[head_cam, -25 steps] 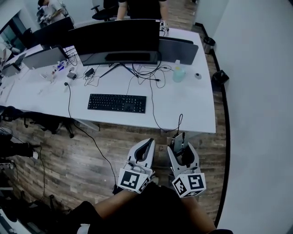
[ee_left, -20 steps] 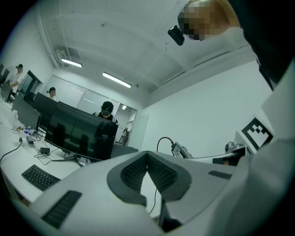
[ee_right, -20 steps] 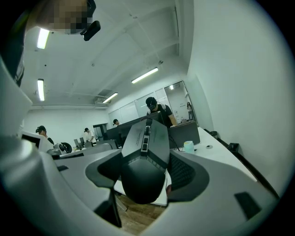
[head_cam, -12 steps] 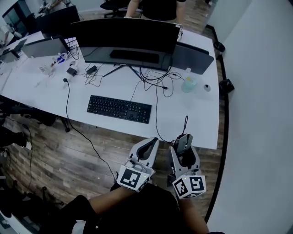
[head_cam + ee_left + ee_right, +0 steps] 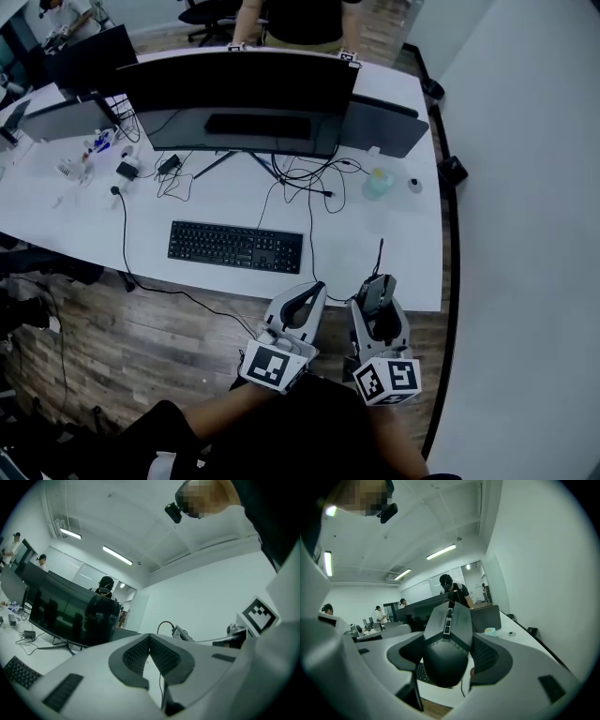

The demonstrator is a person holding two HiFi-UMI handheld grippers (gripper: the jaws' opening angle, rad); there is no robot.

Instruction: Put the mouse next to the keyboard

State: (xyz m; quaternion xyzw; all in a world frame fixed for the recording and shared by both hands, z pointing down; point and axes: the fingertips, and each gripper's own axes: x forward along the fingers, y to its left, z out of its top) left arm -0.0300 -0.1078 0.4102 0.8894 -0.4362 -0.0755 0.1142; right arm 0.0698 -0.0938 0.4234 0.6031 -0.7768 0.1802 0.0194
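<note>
Nearest the person, both claws are side by side at the near edge of the white tabletop [image 5: 384,234], above the wooden floor [image 5: 141,347]. The left claw [image 5: 307,298] has its jaws pressed together with nothing between them. The right claw [image 5: 377,287] is clamped on the dark mouse [image 5: 447,639], whose nose points toward the tabletop. Farther on, the black keyboard [image 5: 235,247] lies flat, well to the left of the mouse. Beyond it stands a wide monitor [image 5: 234,89].

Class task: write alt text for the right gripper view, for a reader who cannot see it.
The right gripper holds a dark mouse between its jaws, facing a white office desk with monitors.
</note>
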